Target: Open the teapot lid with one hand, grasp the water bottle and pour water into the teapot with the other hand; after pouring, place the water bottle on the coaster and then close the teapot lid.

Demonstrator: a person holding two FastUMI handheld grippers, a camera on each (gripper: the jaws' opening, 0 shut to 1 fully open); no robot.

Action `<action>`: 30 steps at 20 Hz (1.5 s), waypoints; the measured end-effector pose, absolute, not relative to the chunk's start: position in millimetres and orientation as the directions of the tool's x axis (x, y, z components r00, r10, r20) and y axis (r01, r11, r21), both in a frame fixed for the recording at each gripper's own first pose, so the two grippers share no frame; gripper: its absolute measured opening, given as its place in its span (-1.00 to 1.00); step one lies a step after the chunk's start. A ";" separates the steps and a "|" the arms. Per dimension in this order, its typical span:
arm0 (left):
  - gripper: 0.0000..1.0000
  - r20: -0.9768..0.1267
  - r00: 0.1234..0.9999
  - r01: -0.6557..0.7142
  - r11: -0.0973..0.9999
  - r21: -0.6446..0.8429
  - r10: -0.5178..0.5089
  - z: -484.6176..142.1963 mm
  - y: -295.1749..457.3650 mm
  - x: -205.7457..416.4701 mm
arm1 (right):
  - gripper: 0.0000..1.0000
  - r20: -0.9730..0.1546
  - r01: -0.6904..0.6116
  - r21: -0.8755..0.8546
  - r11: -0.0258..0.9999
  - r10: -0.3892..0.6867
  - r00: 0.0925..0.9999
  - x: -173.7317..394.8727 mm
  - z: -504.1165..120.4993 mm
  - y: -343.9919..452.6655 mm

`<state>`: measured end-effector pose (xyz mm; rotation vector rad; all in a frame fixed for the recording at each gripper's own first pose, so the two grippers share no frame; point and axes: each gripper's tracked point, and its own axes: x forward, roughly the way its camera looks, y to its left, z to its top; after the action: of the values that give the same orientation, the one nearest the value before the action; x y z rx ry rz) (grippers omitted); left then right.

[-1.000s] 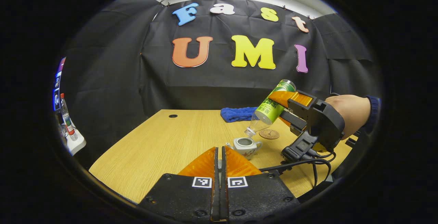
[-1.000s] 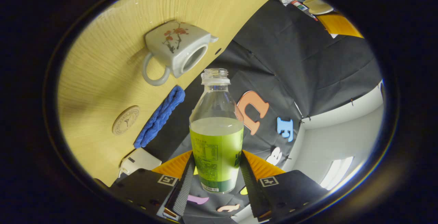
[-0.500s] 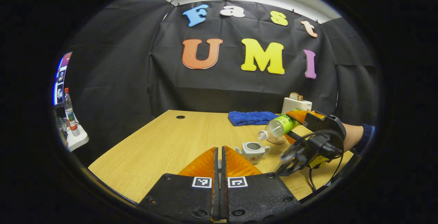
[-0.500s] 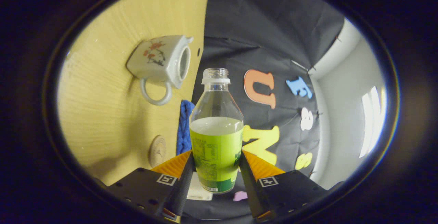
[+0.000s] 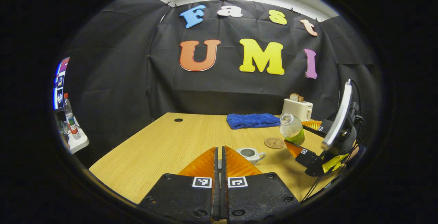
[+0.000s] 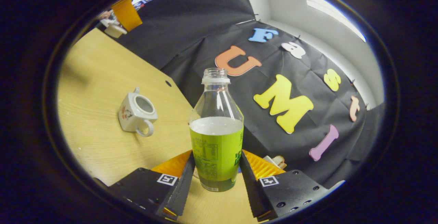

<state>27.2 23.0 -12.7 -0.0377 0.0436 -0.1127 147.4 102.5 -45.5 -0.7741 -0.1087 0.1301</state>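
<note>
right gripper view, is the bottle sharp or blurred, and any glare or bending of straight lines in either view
Right gripper view: the water bottle is sharp, its label print legible in form; the table edge bows from fisheye distortion, and a bright ceiling light strip glares at the upper right. Left gripper view: evenly lit, the teapot crisp, the table's edges curved, and the right gripper sits near the rim, stretched.

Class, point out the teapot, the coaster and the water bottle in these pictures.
teapot (image 6: 136,113): right gripper view, on its white side wall below the open rim.
coaster (image 5: 274,143): left gripper view, middle of the round disc.
water bottle (image 6: 216,148): right gripper view, on its green label.
</note>
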 end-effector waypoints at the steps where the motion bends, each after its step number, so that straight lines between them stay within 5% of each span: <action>1: -0.94 -0.038 0.993 0.114 0.993 -0.035 -0.116 -9.3 19.1 31.5 | 0.48 0.050 -0.097 -0.650 0.754 0.169 0.984 140.7 -39.9 98.6; 5: -0.94 -0.036 0.993 0.116 0.993 0.004 -0.116 -0.7 0.8 52.9 | 0.43 0.029 -0.230 -0.356 0.906 0.256 0.966 108.4 -24.1 83.4; 11: -0.94 -0.041 0.990 0.134 0.991 0.008 -0.134 13.0 -23.3 65.9 | 0.45 0.039 -0.292 -0.083 0.953 0.295 0.955 85.2 8.0 41.7; 24: -0.94 -0.027 0.988 0.149 0.988 -0.028 -0.150 24.4 -20.4 77.3 | 0.43 -0.158 -0.332 0.085 0.940 0.341 0.926 214.4 -34.2 58.3; 30: -0.94 -0.044 0.985 0.165 0.986 -0.029 -0.166 17.3 -19.8 79.2 | 0.44 -0.129 -0.332 0.031 0.943 0.333 0.934 265.3 -39.5 83.2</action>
<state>79.2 -19.8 17.3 -0.0256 0.0462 -0.1660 265.3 83.2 -39.5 0.0084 0.1329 0.3402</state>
